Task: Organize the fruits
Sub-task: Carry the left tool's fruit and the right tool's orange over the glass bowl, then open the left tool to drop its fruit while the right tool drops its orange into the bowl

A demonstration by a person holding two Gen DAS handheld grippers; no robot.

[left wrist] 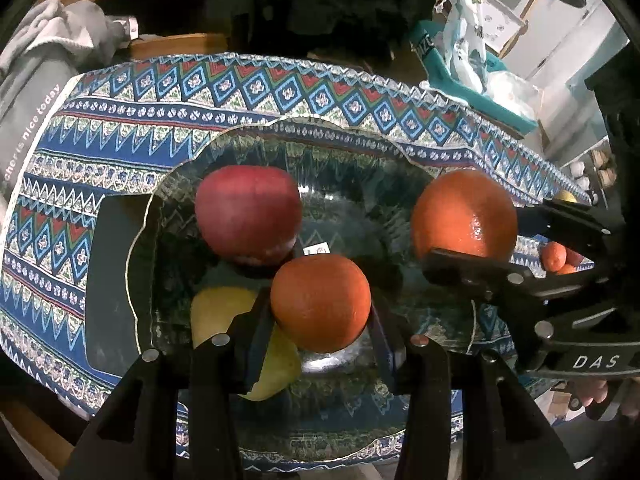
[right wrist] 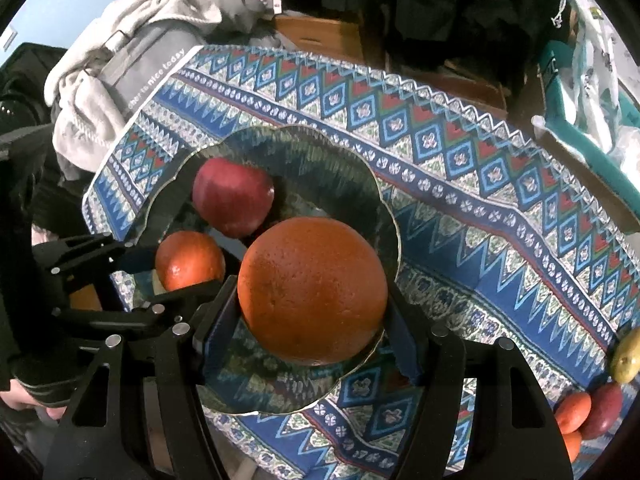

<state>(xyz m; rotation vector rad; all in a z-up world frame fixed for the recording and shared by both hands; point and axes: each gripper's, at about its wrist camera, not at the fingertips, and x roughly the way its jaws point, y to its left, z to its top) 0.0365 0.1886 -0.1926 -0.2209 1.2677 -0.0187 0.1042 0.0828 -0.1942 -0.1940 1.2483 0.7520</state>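
Over the scalloped clear glass bowl (left wrist: 160,216), left gripper (left wrist: 320,312) pinches a small round orange (left wrist: 320,304); right gripper (right wrist: 316,300) pinches a larger round orange (right wrist: 312,288). Beside them, a red apple (left wrist: 248,216) lies inside.

Both grippers are held low and close together. The left gripper (left wrist: 322,312) has its jaws clamped on either side of a small orange (left wrist: 320,302); the right gripper (right wrist: 312,300) squeezes a larger orange (right wrist: 312,290) between its jaws, just beside it.
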